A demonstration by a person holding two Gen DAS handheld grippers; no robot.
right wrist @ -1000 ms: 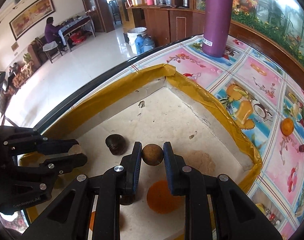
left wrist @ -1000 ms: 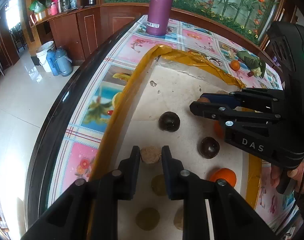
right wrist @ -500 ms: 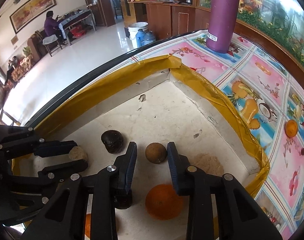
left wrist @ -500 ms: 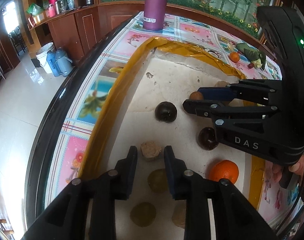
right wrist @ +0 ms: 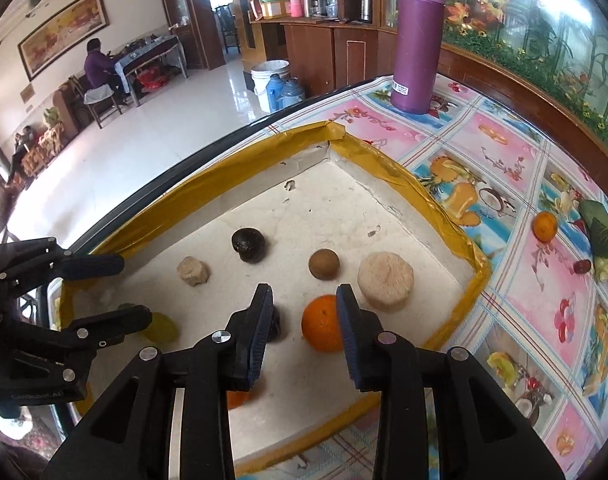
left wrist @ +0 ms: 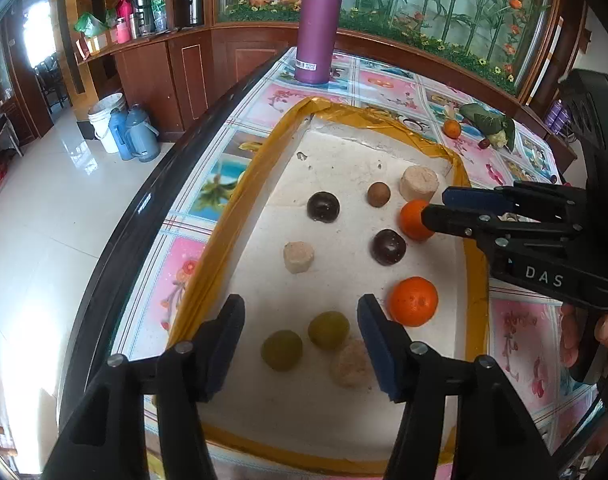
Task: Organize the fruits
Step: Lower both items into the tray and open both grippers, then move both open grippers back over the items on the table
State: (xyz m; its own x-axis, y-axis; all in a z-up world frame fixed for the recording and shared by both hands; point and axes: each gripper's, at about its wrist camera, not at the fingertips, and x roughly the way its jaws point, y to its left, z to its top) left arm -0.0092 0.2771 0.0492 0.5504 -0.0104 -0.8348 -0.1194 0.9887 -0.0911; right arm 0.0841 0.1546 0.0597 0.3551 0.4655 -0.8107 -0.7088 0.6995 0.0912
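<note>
Left wrist view: the left tongs (left wrist: 299, 334), released and just opening, hang over two green fruits (left wrist: 328, 329) in the tray (left wrist: 239, 196). Right wrist view: the right tongs (right wrist: 304, 312), slightly parted and opening, hold nothing; an orange (right wrist: 323, 328) lies between them, a brown fruit (right wrist: 324, 264) farther off.

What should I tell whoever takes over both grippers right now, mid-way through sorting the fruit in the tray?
Left gripper: open, empty; its jaws have just been opening over the two green fruits.
Right gripper: open, empty; its jaws have just been opening. An orange lies below them, unheld.
Tray: fruit sits roughly in pairs: two dark fruits, two oranges, three pale round pieces, one brown fruit.
Left: one small orange and a red fruit lie on the tablecloth beside a leaf bundle, outside the tray. Whether those belong in the tray, I cannot tell.
</note>
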